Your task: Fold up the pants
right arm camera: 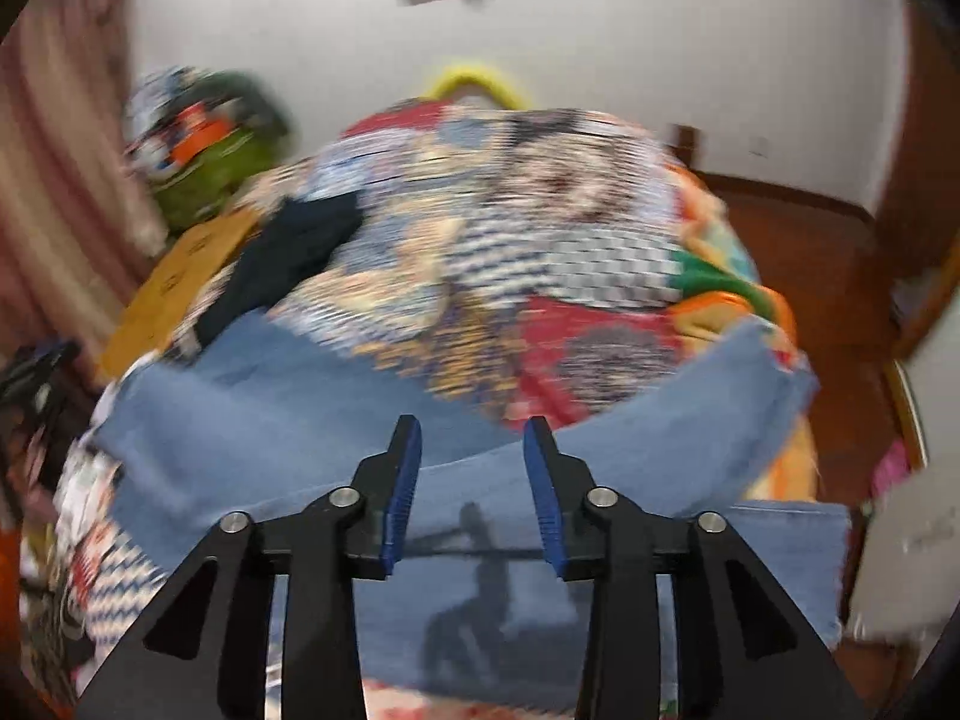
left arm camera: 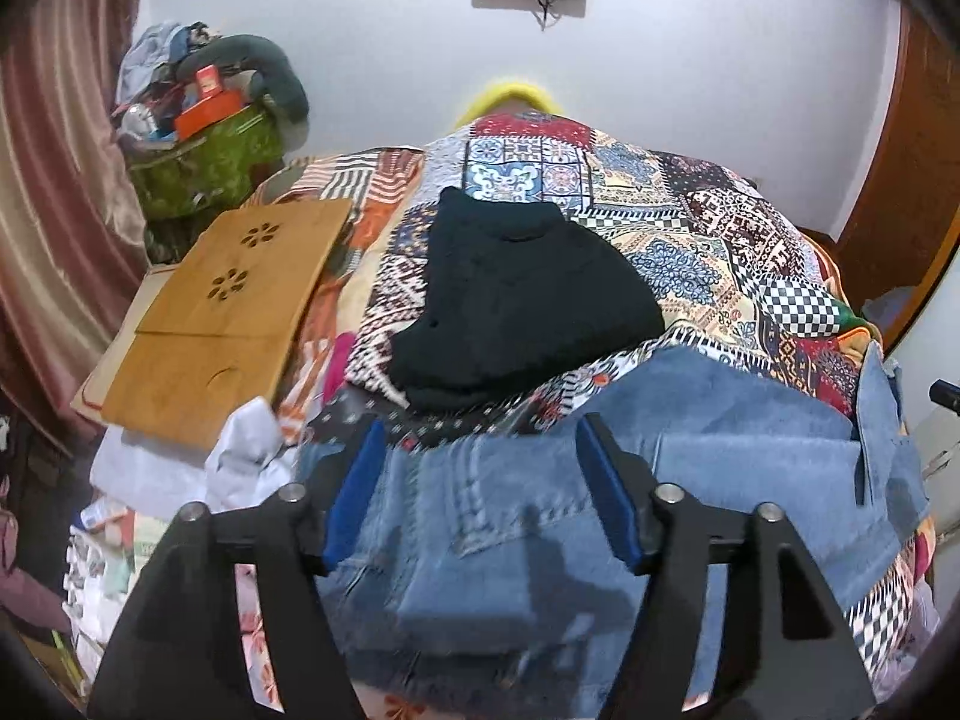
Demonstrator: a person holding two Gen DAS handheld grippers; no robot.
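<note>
Blue denim pants (left arm camera: 480, 528) lie folded across the near end of a bed covered by a patchwork spread (left arm camera: 690, 252). My left gripper (left arm camera: 480, 429) hovers over them with its jaws wide apart and nothing between the blue pads (left arm camera: 354, 498). In the blurred right wrist view the same pants (right arm camera: 270, 420) stretch across the bed's near edge. My right gripper (right arm camera: 473, 423) stands over their fold, its jaws partly apart and pressing on nothing. A black folded garment (left arm camera: 516, 300) rests on the spread beyond the pants and shows again in the right view (right arm camera: 288, 258).
A wooden lap tray (left arm camera: 222, 312) lies at the bed's left side beside white cloth (left arm camera: 240, 456). A green bag (left arm camera: 204, 162) stuffed with items stands against a pink curtain (left arm camera: 54, 180). A wooden door (left arm camera: 900, 180) is at right, brown floor (right arm camera: 810, 276) beyond the bed.
</note>
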